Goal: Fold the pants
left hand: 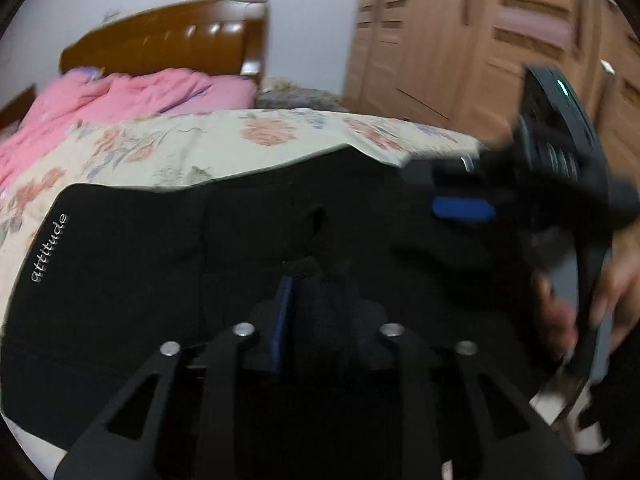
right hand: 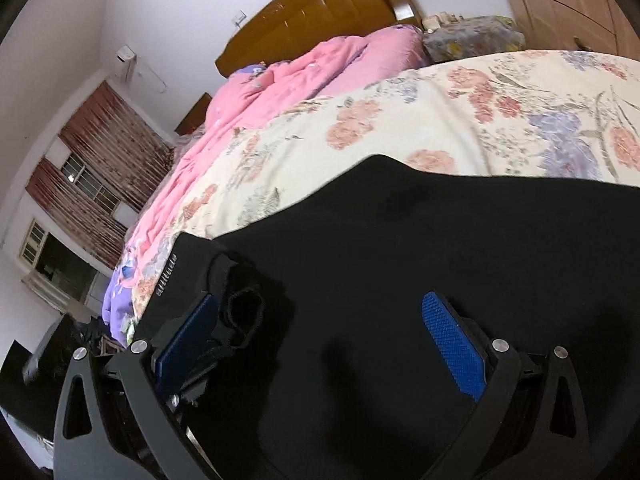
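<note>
Black fabric: the pants lie flat on the bed, right under both grippers.
Left gripper: jaws narrowly apart, a small fold of the black cloth rising between them; whether the pads press on it I cannot tell.
Right gripper: jaws wide apart, nothing between the blue pads, the pants directly beneath.
Left wrist view only: right gripper blurred off to its right, a hand on its handle; wooden wardrobe beyond.
Right wrist view only: window far off to its left.
Beyond the pants: floral sheet, then pink quilt, then wooden headboard.
</note>
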`<state>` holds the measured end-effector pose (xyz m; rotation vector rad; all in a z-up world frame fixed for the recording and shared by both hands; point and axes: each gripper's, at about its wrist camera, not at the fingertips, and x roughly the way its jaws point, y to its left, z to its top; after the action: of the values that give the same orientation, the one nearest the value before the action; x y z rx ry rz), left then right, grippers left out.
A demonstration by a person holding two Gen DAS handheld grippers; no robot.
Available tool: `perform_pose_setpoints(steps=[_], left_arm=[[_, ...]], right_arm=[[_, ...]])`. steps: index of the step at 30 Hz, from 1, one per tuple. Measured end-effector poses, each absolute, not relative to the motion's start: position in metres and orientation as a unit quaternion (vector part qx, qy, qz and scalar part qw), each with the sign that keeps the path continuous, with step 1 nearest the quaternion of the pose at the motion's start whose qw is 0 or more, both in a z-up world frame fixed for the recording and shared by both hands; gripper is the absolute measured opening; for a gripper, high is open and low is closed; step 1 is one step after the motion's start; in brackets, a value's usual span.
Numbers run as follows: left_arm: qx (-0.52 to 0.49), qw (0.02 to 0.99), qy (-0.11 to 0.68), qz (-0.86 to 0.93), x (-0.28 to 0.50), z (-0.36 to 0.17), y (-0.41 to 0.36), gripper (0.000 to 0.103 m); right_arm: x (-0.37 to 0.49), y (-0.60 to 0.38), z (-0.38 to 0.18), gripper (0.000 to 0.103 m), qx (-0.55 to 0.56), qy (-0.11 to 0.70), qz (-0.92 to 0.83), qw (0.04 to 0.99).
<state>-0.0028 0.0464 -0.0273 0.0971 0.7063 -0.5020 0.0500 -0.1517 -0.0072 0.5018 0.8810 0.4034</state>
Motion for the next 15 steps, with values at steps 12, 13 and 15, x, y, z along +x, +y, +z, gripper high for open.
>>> perform_pose_setpoints(steps=[12,13,15], left_arm=[[0.047,0.954,0.271,-0.119,-0.052,0.013,0.163,0.1],[0.038,0.957,0.271,-0.097,-0.049,0.013,0.178,0.1],[0.008,0.958,0.282,-0.045,-0.044,0.009,0.211,0.1]], right_arm=[[0.024,-0.076,-0.018,0.098,0.168,0.478,0.288,0.813],[0.021,-0.068,-0.02,0.098,0.169,0.484,0.298,0.805],[0.019,-0.052,-0.023,0.098,0.171,0.493,0.312,0.794]])
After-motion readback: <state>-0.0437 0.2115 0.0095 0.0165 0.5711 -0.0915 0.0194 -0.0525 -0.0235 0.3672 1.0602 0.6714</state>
